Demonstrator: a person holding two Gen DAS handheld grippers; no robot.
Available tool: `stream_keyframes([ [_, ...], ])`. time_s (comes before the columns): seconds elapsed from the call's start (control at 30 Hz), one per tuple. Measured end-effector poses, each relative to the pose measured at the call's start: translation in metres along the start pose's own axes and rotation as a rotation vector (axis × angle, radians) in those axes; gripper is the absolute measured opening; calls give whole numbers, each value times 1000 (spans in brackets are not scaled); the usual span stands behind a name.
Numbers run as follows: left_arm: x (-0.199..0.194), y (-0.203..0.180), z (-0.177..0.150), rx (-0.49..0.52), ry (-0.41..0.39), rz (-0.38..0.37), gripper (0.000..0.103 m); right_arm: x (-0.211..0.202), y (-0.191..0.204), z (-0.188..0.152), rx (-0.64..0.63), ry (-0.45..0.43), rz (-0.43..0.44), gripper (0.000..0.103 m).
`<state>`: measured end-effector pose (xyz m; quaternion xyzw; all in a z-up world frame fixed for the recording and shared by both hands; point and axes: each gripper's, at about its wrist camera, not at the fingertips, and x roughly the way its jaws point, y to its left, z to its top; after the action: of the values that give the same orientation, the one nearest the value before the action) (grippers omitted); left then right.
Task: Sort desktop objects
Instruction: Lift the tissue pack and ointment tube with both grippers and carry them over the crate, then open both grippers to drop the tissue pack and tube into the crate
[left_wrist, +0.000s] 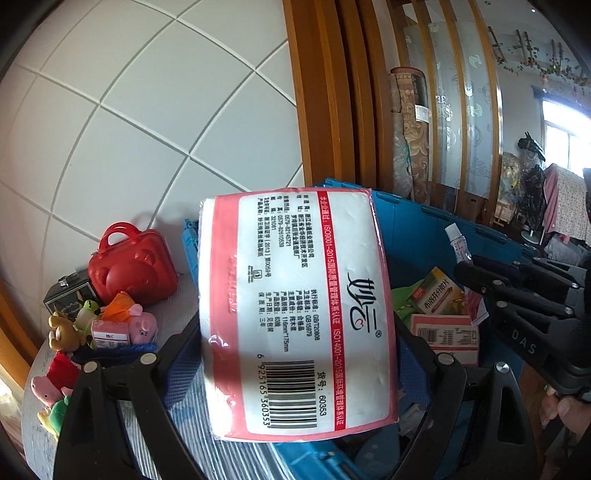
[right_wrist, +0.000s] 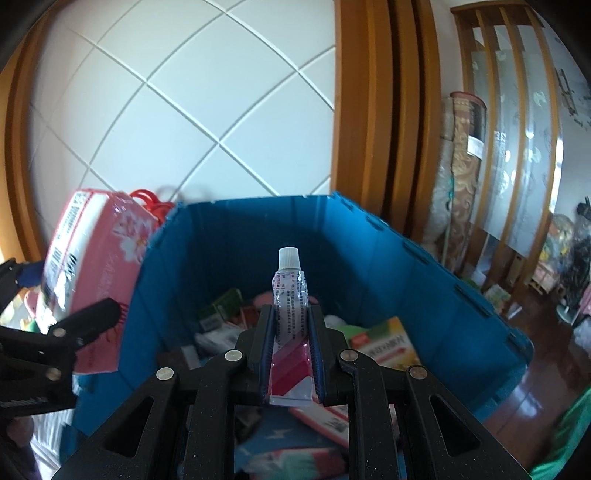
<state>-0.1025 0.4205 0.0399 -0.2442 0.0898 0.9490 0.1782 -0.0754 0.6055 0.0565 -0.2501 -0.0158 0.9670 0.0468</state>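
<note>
Both loads hung over the blue bin (right_wrist: 229, 258): left gripper (left_wrist: 295, 354) clamped the tissue pack (left_wrist: 295, 314), right gripper (right_wrist: 291, 354) pinched the tube (right_wrist: 290, 317). Next, probably, opening the jaws to drop them in.

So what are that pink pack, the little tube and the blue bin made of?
Pink pack: glossy plastic film, creased, probably over soft tissue. Tube: thin crinkled foil or laminate, with a white ribbed plastic cap. Blue bin: rigid matte plastic panels with moulded slots.
</note>
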Motion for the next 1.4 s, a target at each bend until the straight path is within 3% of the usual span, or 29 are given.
stream_keyframes([
  [0.4,8,-44,6,57,31,-13,91,10,-36,-11,12,30,21,18],
  [0.8,13,-50,4,72,70,9,92,17,-49,-14,27,44,7,19],
  [0.9,12,-50,3,78,63,5,92,18,-49,-13,28,48,1,30],
  [0.97,11,-52,3,90,57,8,92,19,-49,-13,26,47,-2,50],
  [1.07,11,-54,2,105,46,28,92,17,-48,-13,24,39,-6,67],
  [1.27,11,-49,2,88,46,13,92,14,-50,-13,36,31,-11,90],
  [1.4,8,-44,2,68,38,2,92,12,-50,-12,43,20,-6,95],
])
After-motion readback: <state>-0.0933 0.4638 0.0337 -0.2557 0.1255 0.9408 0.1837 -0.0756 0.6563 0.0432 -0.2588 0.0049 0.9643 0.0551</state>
